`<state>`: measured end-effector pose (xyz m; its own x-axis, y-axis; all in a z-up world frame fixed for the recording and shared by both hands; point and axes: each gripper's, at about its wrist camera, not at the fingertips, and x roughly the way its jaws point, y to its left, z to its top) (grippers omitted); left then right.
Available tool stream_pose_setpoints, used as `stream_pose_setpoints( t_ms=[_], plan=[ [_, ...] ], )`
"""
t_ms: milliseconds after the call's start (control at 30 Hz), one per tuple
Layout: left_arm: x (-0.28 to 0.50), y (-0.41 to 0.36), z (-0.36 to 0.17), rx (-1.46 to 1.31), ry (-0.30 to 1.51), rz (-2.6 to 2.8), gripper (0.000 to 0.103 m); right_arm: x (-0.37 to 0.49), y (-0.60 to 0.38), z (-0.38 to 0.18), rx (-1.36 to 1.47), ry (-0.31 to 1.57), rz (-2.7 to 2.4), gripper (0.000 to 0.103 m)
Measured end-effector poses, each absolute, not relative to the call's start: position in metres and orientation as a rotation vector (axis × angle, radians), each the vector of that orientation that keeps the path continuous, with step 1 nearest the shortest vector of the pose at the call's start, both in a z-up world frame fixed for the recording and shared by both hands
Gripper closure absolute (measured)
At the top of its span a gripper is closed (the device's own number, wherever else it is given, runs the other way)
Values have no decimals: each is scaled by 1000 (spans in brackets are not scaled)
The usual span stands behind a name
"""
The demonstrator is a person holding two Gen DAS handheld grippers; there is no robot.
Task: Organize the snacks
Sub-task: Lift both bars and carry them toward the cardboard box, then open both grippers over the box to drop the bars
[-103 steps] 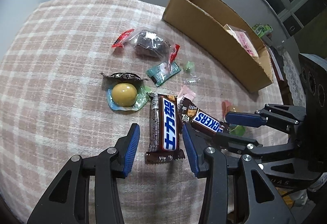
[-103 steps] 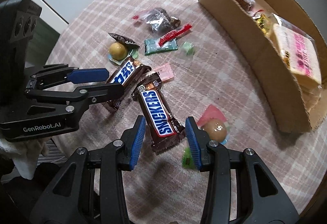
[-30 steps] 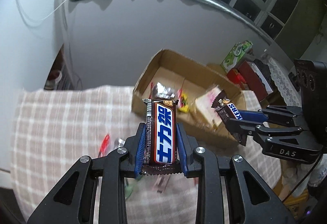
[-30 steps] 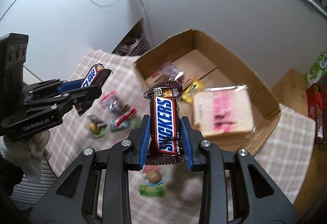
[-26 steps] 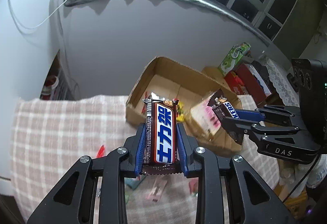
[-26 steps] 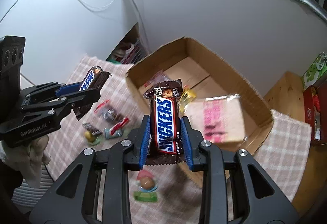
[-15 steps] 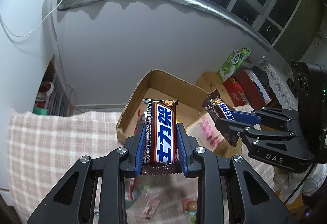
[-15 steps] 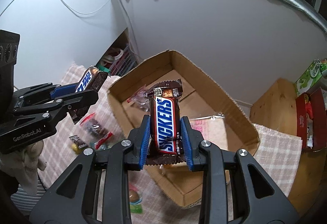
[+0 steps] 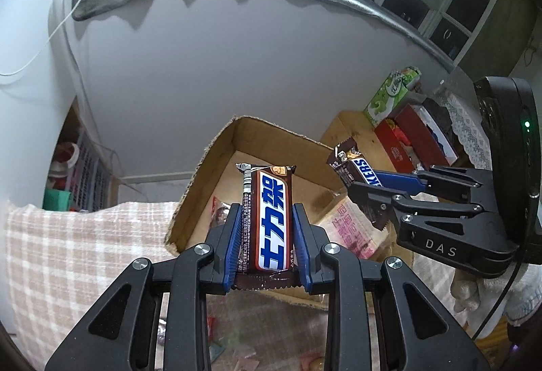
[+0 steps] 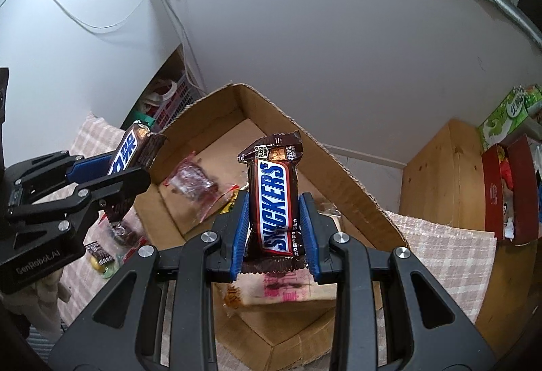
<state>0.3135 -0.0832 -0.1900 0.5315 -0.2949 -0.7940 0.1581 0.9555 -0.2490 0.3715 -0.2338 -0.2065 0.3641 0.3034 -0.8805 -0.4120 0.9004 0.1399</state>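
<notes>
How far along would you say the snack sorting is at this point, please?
Partly done: the box already holds a pink packet and a red-ended wrapper. In hand: the left gripper and the right gripper each grip a Snickers bar above it. Left: small sweets lie on the tablecloth.

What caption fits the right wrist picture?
Right gripper carries a Snickers bar over the cardboard box.

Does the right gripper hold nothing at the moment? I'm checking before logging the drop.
No, the right gripper is shut on the Snickers bar, above the cardboard box.
</notes>
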Motion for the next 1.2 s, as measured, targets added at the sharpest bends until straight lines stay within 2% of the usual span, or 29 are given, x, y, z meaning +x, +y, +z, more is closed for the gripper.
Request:
stream_pose_setpoints(
  t_ms=[233, 267, 333, 400, 867, 1200],
  plan=[
    [318, -91, -193, -131, 992, -291, 76, 376, -233, -214, -114, 1118, 447, 72],
    [319, -91, -193, -127, 994, -285, 72, 376, -233, -214, -116, 1119, 444, 71],
    [319, -91, -192, -131, 998, -289, 71, 377, -235, -213, -113, 1112, 432, 61],
    [319, -90, -192, -128, 995, -285, 71, 376, -237, -211, -108, 1102, 425, 55],
    [293, -65, -169, -140, 955, -282, 71, 328, -255, -176, -63, 1046, 426, 55],
    [239, -9, -152, -208, 926, -222, 71, 259, -257, -171, -34, 1053, 528, 55]
  ],
)
